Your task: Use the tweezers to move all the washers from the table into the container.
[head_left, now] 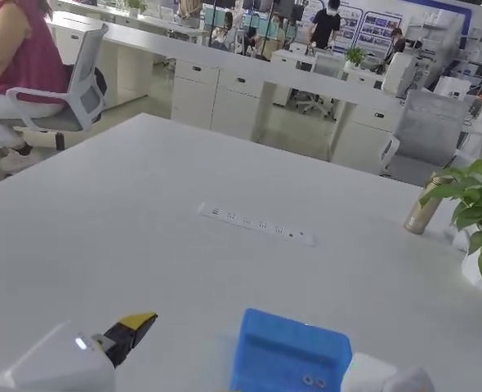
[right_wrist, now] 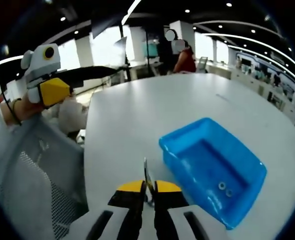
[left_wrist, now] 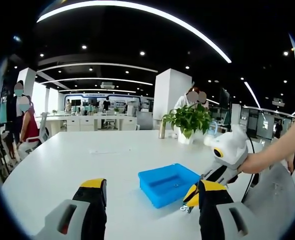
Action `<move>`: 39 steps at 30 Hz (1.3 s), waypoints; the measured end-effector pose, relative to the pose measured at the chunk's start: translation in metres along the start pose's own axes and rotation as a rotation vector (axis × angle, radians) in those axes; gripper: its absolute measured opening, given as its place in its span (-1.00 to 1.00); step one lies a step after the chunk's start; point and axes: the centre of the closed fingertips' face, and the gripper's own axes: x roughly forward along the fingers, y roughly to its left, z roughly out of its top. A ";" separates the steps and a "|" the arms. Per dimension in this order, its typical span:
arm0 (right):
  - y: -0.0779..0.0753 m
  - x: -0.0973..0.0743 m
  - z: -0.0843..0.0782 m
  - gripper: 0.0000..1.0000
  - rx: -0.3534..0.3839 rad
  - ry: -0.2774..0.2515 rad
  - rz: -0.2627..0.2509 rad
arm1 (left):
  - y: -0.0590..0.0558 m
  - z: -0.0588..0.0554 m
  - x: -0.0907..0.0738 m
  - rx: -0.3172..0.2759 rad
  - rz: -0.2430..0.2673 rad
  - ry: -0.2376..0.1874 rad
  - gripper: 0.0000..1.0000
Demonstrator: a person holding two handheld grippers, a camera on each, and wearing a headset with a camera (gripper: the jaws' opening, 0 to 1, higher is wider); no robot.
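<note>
A blue container [head_left: 267, 343] stands at the table's near edge, with two washers [head_left: 309, 380] on its floor. In the right gripper view the same container [right_wrist: 247, 167] holds those washers [right_wrist: 225, 189], and my right gripper [right_wrist: 147, 187] is shut on thin tweezers [right_wrist: 146, 172] pointing at the table just left of it. My left gripper [left_wrist: 147, 200] stands open and empty, facing the container [left_wrist: 157, 190]. Beyond it the right gripper [left_wrist: 227, 150] angles down toward small grey bits [left_wrist: 184, 208] on the table. The left gripper [head_left: 131, 327] sits left of the container.
A white power strip [head_left: 257, 222] lies mid-table. A potted plant [head_left: 478, 220] and a gold bottle [head_left: 425, 208] stand at the right edge. A person sits on a chair [head_left: 78, 90] at far left. A mesh chair [right_wrist: 32, 175] is close by the table.
</note>
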 end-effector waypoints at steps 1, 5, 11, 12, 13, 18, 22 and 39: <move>-0.002 0.000 0.000 -0.94 0.013 0.003 -0.008 | 0.000 0.000 0.000 -0.001 0.001 -0.001 0.53; -0.008 0.001 0.002 -0.94 0.111 -0.035 -0.013 | 0.001 0.001 0.000 -0.004 0.005 -0.005 0.53; -0.001 -0.009 0.004 -0.94 0.119 -0.043 -0.015 | 0.002 0.000 -0.001 -0.004 0.008 -0.003 0.52; 0.002 -0.015 0.009 -0.94 0.103 -0.056 -0.010 | 0.002 0.000 -0.001 -0.004 0.009 -0.003 0.52; 0.004 -0.019 0.016 -0.94 0.098 -0.081 0.001 | 0.002 0.000 -0.001 -0.005 0.009 -0.002 0.52; 0.000 -0.047 0.049 -0.94 0.164 -0.196 0.057 | 0.001 0.000 0.000 -0.003 0.004 0.000 0.52; -0.019 -0.063 0.073 -0.94 0.224 -0.284 0.044 | 0.000 -0.001 0.000 0.003 0.000 0.004 0.51; -0.099 -0.038 0.082 -0.94 0.400 -0.268 -0.093 | 0.005 0.000 -0.002 -0.010 0.020 -0.008 0.49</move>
